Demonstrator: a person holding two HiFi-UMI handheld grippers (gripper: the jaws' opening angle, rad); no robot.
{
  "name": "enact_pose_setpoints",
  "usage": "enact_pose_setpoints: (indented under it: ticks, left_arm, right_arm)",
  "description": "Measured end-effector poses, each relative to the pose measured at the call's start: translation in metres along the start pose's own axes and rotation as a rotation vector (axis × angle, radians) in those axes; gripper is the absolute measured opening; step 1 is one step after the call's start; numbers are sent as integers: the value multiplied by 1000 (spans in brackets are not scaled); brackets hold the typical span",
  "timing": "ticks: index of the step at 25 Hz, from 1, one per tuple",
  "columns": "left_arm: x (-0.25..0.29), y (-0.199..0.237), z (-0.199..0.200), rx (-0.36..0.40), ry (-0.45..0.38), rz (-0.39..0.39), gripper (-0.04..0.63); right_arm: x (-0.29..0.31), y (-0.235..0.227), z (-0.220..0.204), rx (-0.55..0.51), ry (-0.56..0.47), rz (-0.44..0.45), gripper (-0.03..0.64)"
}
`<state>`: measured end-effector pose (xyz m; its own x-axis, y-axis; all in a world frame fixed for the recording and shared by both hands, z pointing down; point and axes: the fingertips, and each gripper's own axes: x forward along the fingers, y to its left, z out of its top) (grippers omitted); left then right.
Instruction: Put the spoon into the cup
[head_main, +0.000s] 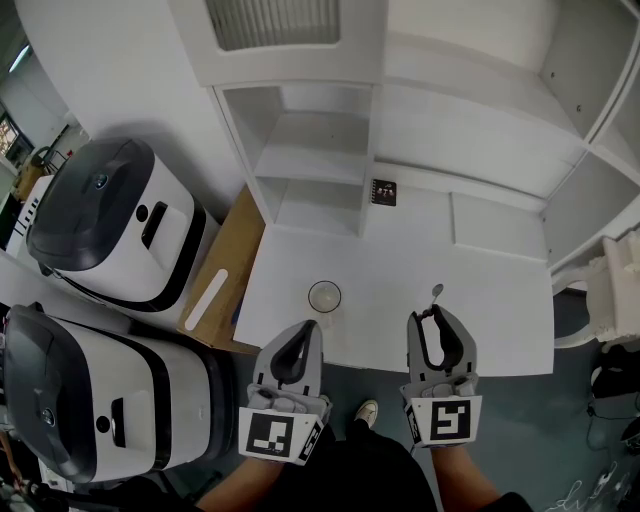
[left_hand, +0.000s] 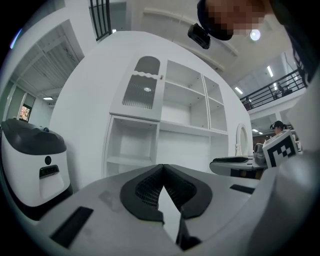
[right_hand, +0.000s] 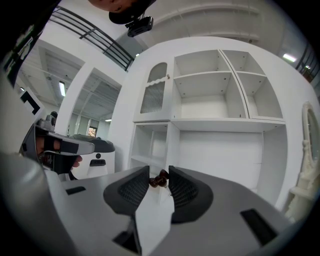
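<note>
A clear glass cup (head_main: 324, 296) stands upright on the white table (head_main: 500, 320) near its front edge. My left gripper (head_main: 305, 328) hovers just in front of the cup, below it in the head view. Its jaws meet at the tips with nothing between them (left_hand: 162, 167). To the right, my right gripper (head_main: 433, 313) is shut on the spoon (head_main: 437, 292), whose small bowl sticks out past the fingertips over the table. In the right gripper view the spoon (right_hand: 159, 180) shows as a shiny brown lump filling the gap between the pads of the right gripper (right_hand: 159, 176).
A white shelf unit (head_main: 310, 170) stands at the table's back, with a small dark card (head_main: 384, 192) leaning there. Two large white-and-black machines (head_main: 120, 225) (head_main: 90, 400) and a wooden board (head_main: 225, 270) lie to the left. A white chair (head_main: 610, 290) is at the right.
</note>
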<state>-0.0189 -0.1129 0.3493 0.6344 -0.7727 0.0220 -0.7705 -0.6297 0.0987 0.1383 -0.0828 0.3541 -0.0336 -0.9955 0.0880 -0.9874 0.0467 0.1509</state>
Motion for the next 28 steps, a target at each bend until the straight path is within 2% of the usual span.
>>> enact_pose_setpoints:
  ticks: [16, 28]
  left_arm:
    - [-19, 27, 3, 5, 2, 98, 6]
    - [-48, 67, 0, -2, 10, 235, 6]
  right_arm:
    - [15, 25, 2, -3, 0, 75, 175]
    - [44, 76, 9, -11, -21, 217, 175]
